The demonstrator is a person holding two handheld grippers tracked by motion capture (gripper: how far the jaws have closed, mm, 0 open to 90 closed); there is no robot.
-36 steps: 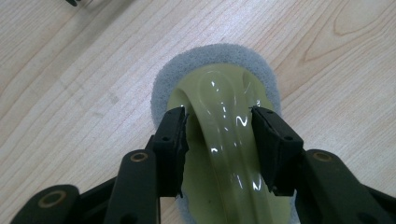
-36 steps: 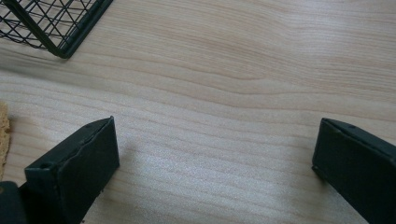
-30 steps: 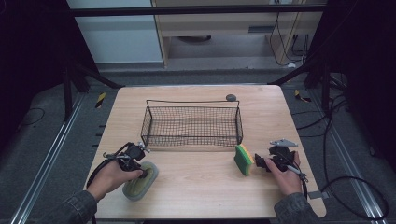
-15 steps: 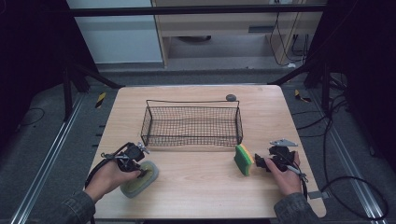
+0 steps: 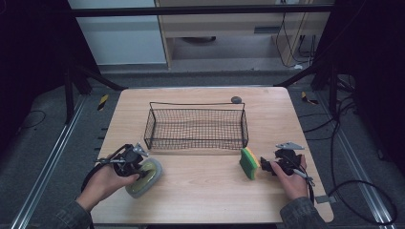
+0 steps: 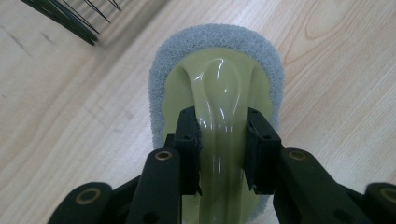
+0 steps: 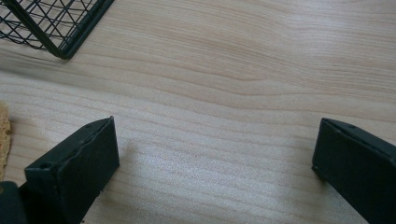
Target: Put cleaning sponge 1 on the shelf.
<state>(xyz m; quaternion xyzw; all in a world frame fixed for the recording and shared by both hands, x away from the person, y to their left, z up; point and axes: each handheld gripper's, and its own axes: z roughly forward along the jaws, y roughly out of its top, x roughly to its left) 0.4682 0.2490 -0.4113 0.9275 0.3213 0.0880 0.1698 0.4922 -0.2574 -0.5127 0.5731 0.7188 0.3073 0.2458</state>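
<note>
L gripper (image 6: pixel 223 154) jaws have just closed on the scrub pad's (image 6: pixel 215 88) yellow-green handle ridge, near table's front-left corner. Lift straight up, then carry to wire basket (image 5: pixel 197 128); grip looks centred. R gripper (image 7: pixel 215 158) jaws wide open, empty, beside the yellow-green sponge (image 5: pixel 249 162).

Black gripper (image 5: pixel 138 168), trailing cable, olive sleeves

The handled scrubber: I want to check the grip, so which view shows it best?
The left gripper view: the scrubber is close up, and the left claw pinches its glossy handle. The high view shows it small, half under the hand; the right gripper view adds nothing.
</note>
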